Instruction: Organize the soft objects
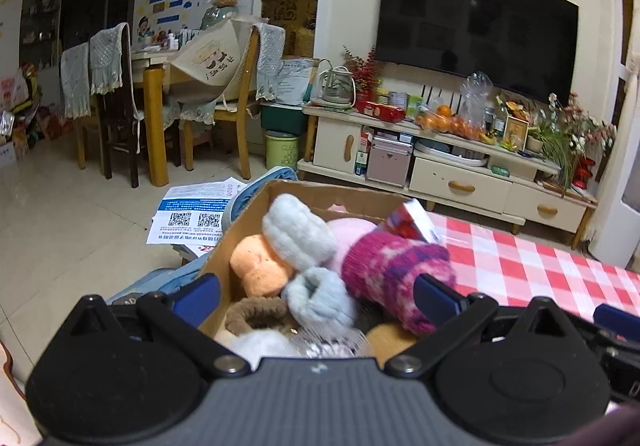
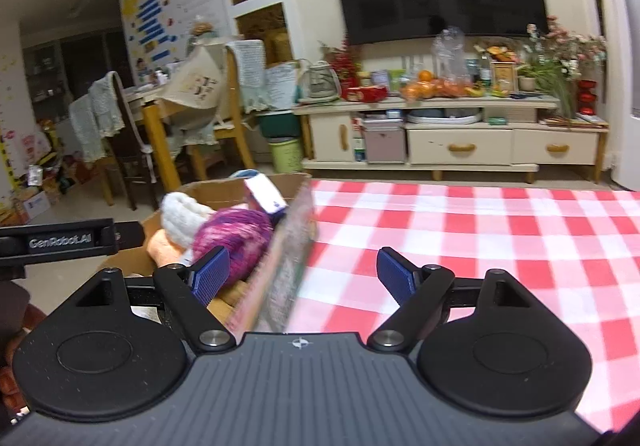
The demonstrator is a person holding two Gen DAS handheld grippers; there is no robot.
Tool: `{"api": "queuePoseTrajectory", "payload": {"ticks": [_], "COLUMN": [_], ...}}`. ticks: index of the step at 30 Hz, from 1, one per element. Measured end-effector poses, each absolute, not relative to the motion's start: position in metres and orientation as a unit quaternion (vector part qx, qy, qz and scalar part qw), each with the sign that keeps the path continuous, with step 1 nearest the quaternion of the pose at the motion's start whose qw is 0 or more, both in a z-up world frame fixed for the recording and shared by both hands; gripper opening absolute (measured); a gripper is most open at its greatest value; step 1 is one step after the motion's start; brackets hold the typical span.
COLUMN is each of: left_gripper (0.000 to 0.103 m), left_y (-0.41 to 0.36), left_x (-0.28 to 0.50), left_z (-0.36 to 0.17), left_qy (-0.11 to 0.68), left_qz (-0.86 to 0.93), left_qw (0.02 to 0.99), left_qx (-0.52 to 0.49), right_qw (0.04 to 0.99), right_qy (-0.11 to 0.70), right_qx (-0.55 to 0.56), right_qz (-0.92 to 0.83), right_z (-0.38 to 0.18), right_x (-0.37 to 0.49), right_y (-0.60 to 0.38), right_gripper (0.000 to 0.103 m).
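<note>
Cardboard box point(image 1: 256, 201) lower centre, on checked table point(image 1: 540, 262), stuffed w/ soft items: magenta knit glove point(image 1: 388, 270) on top, grey mitten point(image 1: 298, 234), orange plush point(image 1: 256, 266). Left gripper point(image 1: 316, 296) wide, empty, over box. Right gripper point(image 2: 306, 276) wide, empty; box wall betw jaws.

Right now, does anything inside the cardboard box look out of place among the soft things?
Yes. A small stiff carton leans tilted at the far right of the cardboard box, beside the purple knitted item. It looks hard, unlike the rest.
</note>
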State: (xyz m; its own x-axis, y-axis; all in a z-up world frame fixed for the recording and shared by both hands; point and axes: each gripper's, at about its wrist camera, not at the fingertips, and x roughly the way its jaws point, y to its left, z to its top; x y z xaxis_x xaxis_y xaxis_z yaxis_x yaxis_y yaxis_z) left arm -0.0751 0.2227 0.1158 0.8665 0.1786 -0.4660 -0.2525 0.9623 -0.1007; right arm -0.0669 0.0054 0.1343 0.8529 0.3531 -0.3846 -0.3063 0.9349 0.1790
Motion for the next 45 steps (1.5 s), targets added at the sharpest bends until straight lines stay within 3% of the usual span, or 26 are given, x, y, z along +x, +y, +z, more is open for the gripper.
{"api": "queuePoseTrajectory", "payload": {"ticks": [22,45], "left_gripper": [0.102,0.102], "left_y": [0.170,0.158], "left_x": [-0.139,-0.156], "left_z": [0.112,0.103], "left_qy": [0.238,0.233], "left_qz": [0.098,0.102], "left_qw": [0.966,0.967], "left_qx": [-0.024,-0.004], "right_qw": [0.966,0.964], "right_qy": [0.205,0.206], "right_qx": [0.037,0.044], "right_qz": [0.153,0.164], "right_z": [0.128,0.114], "right_x": [-0.118,-0.123], "right_y": [-0.016,-0.026], "right_gripper": [0.102,0.102]}}
